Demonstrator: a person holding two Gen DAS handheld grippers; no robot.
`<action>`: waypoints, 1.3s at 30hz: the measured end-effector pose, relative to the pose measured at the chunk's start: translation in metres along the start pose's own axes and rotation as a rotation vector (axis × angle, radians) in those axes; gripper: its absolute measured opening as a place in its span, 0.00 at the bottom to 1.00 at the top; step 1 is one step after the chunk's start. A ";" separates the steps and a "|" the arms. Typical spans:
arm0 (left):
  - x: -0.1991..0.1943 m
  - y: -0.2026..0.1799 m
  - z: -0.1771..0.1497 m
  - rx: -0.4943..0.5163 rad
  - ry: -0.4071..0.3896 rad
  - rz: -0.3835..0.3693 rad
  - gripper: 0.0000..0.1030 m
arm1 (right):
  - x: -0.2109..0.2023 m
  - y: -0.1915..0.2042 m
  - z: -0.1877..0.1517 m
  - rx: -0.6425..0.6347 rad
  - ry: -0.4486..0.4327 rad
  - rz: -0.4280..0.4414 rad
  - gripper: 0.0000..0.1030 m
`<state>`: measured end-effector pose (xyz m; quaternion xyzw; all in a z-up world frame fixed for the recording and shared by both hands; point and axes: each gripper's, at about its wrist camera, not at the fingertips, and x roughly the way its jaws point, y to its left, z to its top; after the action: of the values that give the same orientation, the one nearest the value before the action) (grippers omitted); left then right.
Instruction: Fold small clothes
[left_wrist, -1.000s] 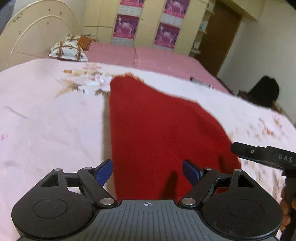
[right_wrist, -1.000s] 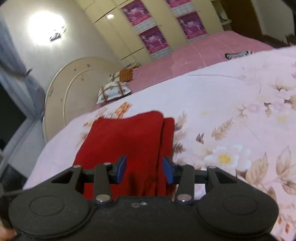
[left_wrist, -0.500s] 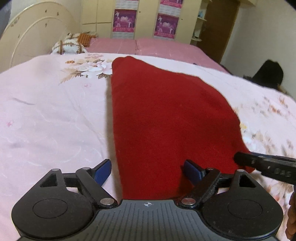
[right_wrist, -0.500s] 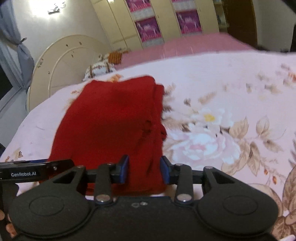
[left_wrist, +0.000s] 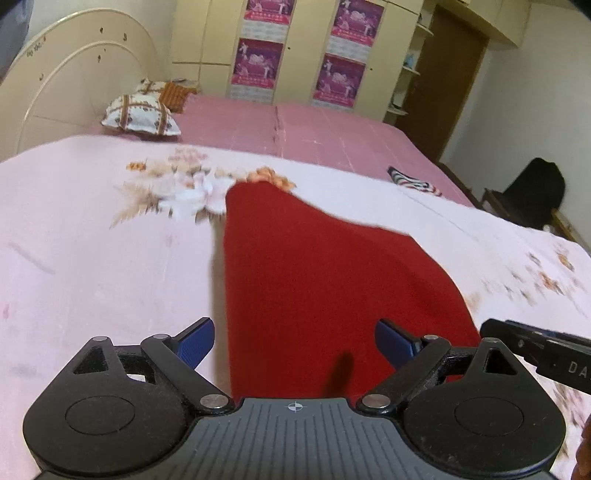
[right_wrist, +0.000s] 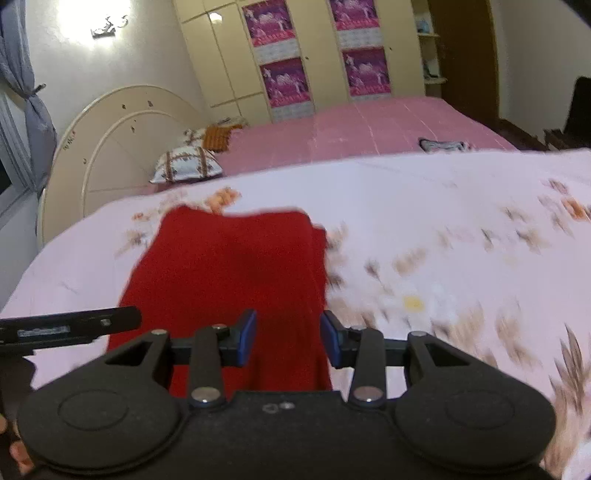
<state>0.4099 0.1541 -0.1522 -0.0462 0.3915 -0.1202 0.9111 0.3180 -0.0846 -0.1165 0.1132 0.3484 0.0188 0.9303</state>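
A red folded garment (left_wrist: 325, 280) lies flat on the pale pink floral bedsheet (left_wrist: 92, 258). My left gripper (left_wrist: 294, 339) is open, its blue pads wide apart above the garment's near left edge, holding nothing. In the right wrist view the garment (right_wrist: 229, 273) shows a second folded layer along its right side. My right gripper (right_wrist: 289, 341) is open, jaws moderately apart above the garment's near right edge, empty. The other gripper's black arm shows at the edge of each view.
A pink mattress (left_wrist: 314, 129) lies behind the floral sheet, with patterned pillows (left_wrist: 142, 114) at its head by the cream headboard (left_wrist: 74, 81). A small striped cloth (left_wrist: 413, 181) lies at the sheet's far right. Wardrobes and a door stand at the back.
Both grippers have lifted and pulled back from the garment. The right gripper's jaws have opened wider. The garment lies unchanged on the sheet.
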 end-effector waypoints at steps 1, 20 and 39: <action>0.010 0.000 0.007 -0.004 0.001 0.012 0.90 | 0.009 0.003 0.008 -0.011 -0.005 0.010 0.37; 0.047 -0.008 0.012 -0.006 0.090 0.097 1.00 | 0.062 -0.007 0.028 0.001 0.046 0.074 0.41; -0.186 -0.066 -0.079 0.234 0.001 0.109 1.00 | -0.165 0.011 -0.098 0.019 0.024 0.018 0.63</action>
<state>0.2173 0.1389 -0.0644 0.0818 0.3770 -0.1154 0.9153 0.1292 -0.0730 -0.0795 0.1251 0.3588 0.0253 0.9246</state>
